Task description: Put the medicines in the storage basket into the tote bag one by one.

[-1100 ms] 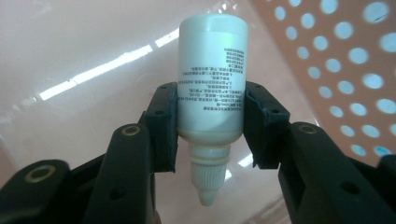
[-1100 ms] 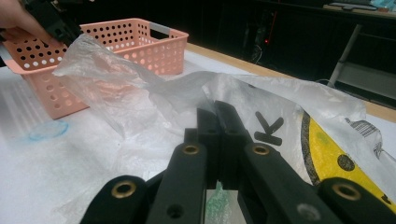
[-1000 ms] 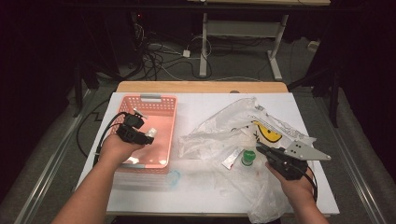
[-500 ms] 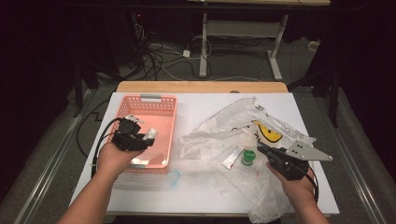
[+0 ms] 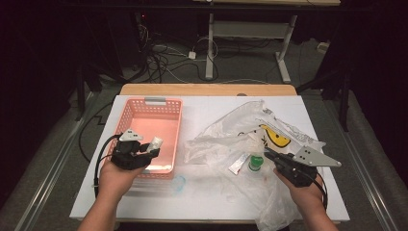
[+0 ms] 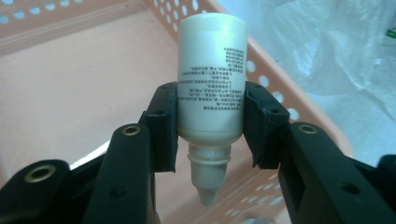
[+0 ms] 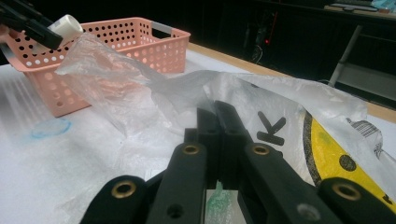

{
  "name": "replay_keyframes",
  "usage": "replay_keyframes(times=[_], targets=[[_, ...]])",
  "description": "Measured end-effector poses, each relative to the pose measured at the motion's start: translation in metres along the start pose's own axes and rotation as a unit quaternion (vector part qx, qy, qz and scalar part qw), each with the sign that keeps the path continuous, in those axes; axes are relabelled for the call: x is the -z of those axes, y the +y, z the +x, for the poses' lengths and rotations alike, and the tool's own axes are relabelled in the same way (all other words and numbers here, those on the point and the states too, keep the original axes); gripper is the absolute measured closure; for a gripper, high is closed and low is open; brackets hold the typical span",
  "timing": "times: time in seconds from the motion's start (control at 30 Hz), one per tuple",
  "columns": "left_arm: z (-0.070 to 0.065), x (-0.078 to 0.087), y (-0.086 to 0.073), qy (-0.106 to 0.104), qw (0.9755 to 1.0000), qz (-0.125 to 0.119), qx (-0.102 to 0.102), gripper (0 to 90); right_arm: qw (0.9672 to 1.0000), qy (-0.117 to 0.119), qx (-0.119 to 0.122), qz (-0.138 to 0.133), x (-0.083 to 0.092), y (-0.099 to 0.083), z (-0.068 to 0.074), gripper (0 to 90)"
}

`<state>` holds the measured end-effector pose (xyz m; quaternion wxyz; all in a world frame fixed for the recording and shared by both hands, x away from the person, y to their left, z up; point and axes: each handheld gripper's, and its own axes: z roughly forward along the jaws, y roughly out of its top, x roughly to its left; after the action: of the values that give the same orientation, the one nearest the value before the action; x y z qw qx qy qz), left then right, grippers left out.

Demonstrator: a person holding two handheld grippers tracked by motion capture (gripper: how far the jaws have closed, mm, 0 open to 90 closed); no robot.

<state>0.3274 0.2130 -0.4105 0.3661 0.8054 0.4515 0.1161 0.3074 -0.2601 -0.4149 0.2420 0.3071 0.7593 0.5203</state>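
Bottle [image 6: 212, 74], small, white and printed, sits clamped between the left gripper [image 5: 144, 153]'s pads, nozzle toward the camera, over the near end of the pink basket [image 5: 144, 103]. Further right, the right gripper [image 5: 273, 158] rests on the clear plastic bag [image 5: 226, 132], jaws shut, seemingly pinching film near a green-capped item [image 5: 256, 162].

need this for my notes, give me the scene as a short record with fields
left hand-held gripper: shut on white bottle, nozzle toward the camera
bottle location: over the pink basket
right hand-held gripper: shut, on the plastic bag
on the bag: green-capped item, small white tube
surface: white table
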Motion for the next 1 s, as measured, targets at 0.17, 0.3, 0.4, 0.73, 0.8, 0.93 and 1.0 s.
replay_keyframes(times=[0.17,0.3,0.4,0.73,0.8,0.93,1.0], targets=[[-0.008,0.002,-0.009,-0.017,0.9993,-0.034,0.007,57.8,1.0,-0.001,0.0,0.002,0.0,-0.001,-0.001,90.0],[-0.017,0.007,-0.006,-0.02,0.9986,-0.049,-0.005,57.9,1.0,-0.002,0.001,0.002,-0.001,-0.001,-0.001,90.0],[-0.022,0.009,-0.003,-0.023,0.9981,-0.056,-0.011,57.9,1.0,-0.002,0.001,0.001,-0.001,0.0,-0.001,90.0],[-0.042,0.007,-0.002,-0.048,0.9966,-0.06,-0.028,57.9,1.0,0.0,0.001,-0.002,0.0,0.001,0.0,90.0],[-0.046,0.006,-0.001,-0.057,0.996,-0.061,-0.032,57.9,1.0,-0.001,0.001,-0.003,0.001,0.001,0.0,90.0],[-0.055,0.004,-0.001,-0.074,0.9946,-0.061,-0.039,57.9,1.0,-0.001,0.001,-0.004,0.002,0.001,-0.001,90.0],[-0.06,0.002,-0.001,-0.08,0.9941,-0.06,-0.043,57.9,1.0,-0.001,0.0,-0.004,0.002,0.001,-0.002,90.0]])
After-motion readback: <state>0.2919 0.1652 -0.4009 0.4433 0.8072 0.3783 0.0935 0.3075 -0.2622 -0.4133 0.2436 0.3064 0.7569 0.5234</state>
